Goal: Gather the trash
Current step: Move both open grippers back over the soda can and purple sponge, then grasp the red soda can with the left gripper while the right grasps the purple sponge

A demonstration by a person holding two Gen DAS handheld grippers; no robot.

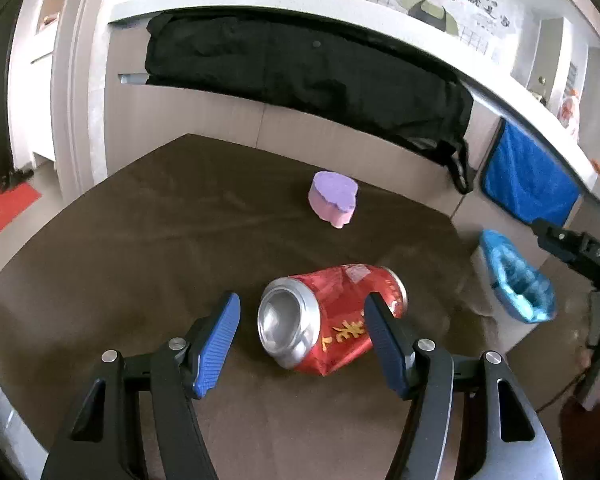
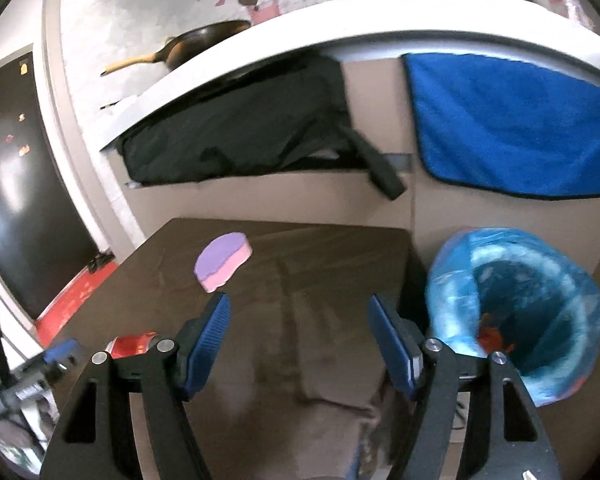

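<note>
A dented red drink can (image 1: 332,316) lies on its side on the brown table (image 1: 140,240), its open top facing me. My left gripper (image 1: 303,300) is open around the can: the left pad stands clear of it and the right pad is close by its side. A purple and pink sponge (image 1: 334,198) sits further back. In the right wrist view my right gripper (image 2: 298,304) is open and empty above the table's right part, next to the bin lined with a blue bag (image 2: 516,308). Something red (image 2: 494,336) lies inside the bin. The can (image 2: 134,344) shows at lower left there.
A black bag (image 1: 300,68) fills the shelf under the white counter, and a blue towel (image 2: 512,120) hangs beside it. A pan (image 2: 204,44) rests on the counter. The bin (image 1: 516,280) stands off the table's right edge. A red mat (image 1: 4,208) lies on the floor at left.
</note>
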